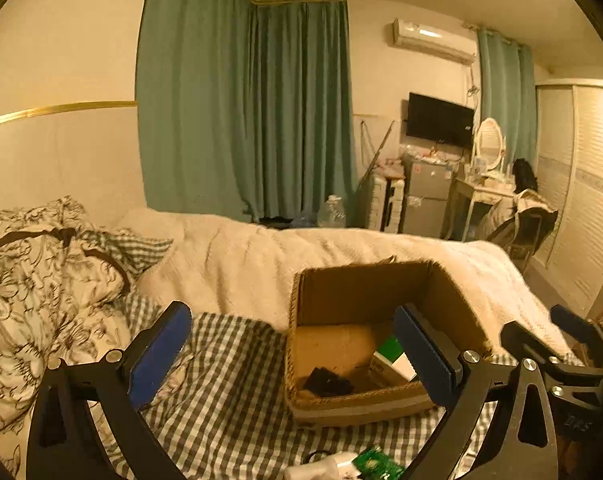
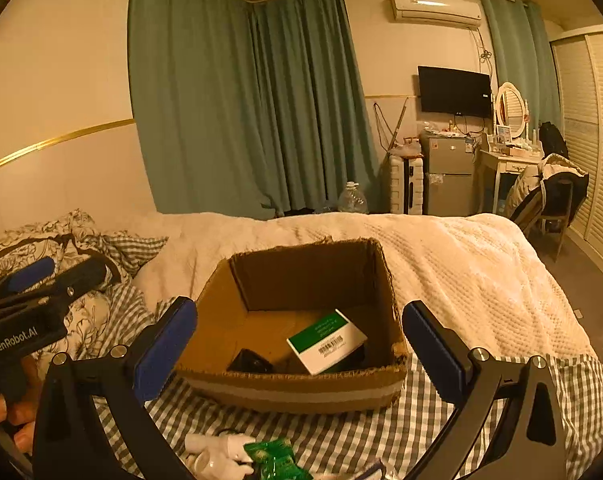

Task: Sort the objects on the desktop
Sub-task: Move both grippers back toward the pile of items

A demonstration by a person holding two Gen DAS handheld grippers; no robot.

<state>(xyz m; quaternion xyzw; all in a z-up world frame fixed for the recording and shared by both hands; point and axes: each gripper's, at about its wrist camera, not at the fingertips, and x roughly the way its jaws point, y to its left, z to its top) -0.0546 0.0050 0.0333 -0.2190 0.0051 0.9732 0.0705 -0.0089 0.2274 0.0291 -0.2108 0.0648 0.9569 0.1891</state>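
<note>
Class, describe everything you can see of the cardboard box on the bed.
The cardboard box is brown, open-topped, with ragged torn rims and a pale tape band along its front wall. It sits upright on the checked sheet, its back against the cream blanket. Inside lie a green-and-white carton, tilted, and a small black object. Neither gripper touches it.

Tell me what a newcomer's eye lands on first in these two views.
First the open cardboard box on the checked bedsheet, holding a green-and-white carton and a small black object. Then the left gripper and right gripper, both open and empty, framing it. Behind, teal curtains fill the far wall.
</note>
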